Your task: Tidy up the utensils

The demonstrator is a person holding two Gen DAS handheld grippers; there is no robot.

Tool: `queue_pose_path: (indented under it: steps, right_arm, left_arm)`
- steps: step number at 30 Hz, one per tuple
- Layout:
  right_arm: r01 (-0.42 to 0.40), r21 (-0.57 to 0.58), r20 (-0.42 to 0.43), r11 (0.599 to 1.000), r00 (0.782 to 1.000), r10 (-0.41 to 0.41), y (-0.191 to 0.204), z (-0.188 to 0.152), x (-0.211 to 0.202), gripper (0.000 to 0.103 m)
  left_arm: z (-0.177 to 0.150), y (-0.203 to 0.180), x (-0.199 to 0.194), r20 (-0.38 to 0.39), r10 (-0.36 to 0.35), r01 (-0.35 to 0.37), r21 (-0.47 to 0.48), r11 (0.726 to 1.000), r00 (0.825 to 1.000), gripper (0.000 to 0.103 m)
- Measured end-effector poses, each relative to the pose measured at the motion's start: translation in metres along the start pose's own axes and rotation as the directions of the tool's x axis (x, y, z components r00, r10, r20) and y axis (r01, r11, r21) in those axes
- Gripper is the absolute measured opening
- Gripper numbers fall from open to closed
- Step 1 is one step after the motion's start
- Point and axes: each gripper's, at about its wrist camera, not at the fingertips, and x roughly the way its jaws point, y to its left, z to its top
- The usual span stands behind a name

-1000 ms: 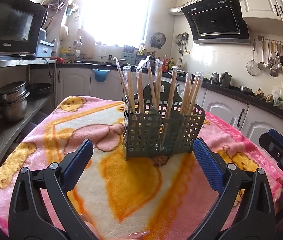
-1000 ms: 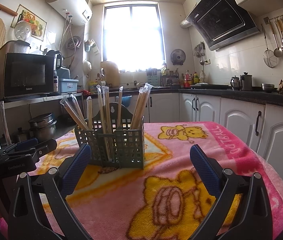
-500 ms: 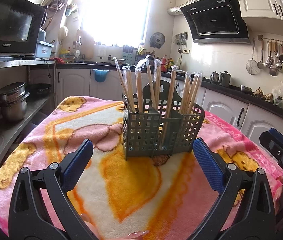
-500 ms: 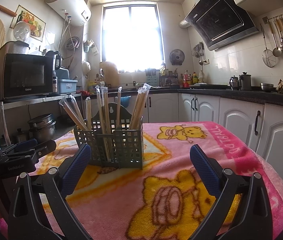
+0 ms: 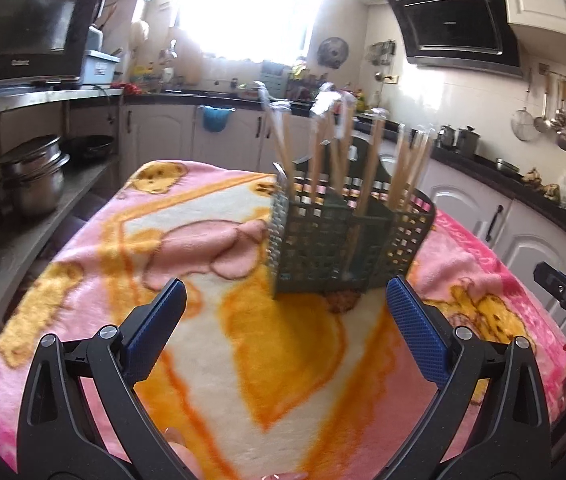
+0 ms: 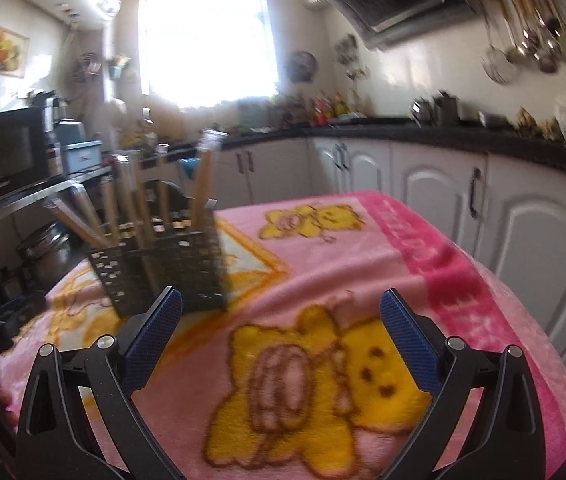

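Here both the left gripper (image 5: 285, 306) and right gripper (image 6: 281, 320) hover wide apart, empty, facing the utensil basket (image 5: 347, 240).

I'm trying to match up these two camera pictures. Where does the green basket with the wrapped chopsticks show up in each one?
Left wrist view: the basket stands right of centre on the pink blanket, ahead of the open left gripper.
Right wrist view: the basket sits left of centre, just beyond the left finger of the open right gripper.
Shared landmark: the bright window behind it in both.
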Motion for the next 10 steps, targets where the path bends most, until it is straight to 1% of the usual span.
queue_pose_path:
  steps: [3, 4, 6, 8, 10]
  right_arm:
    - [0.042, 0.033, -0.055, 0.999, 0.998, -0.04, -0.023, 0.009, 0.009, 0.097]
    - [0.063, 0.041, -0.088, 0.997, 0.994, -0.059, -0.033, 0.012, 0.014, 0.097]
    - [0.125, 0.017, -0.167, 0.992, 0.979, -0.12, -0.051, 0.016, 0.032, 0.097]
    - [0.183, -0.016, -0.241, 0.983, 0.953, -0.181, -0.069, 0.015, 0.055, 0.097]
    - [0.259, -0.036, -0.356, 0.965, 0.899, -0.254, -0.095, 0.01, 0.088, 0.097]
  left_arm:
    - [0.014, 0.018, -0.001, -0.026, 0.022, -0.022, 0.004, 1.0, 0.999, 0.093]
    - [0.019, 0.026, 0.005, -0.046, 0.051, -0.051, 0.008, 0.999, 0.998, 0.093]
    - [0.026, 0.043, 0.024, -0.099, 0.128, -0.126, 0.027, 0.992, 0.987, 0.093]
    - [0.029, 0.067, 0.059, -0.194, 0.21, -0.208, 0.033, 0.978, 0.958, 0.093]
    - [0.03, 0.085, 0.089, -0.266, 0.256, -0.259, 0.024, 0.965, 0.929, 0.093]
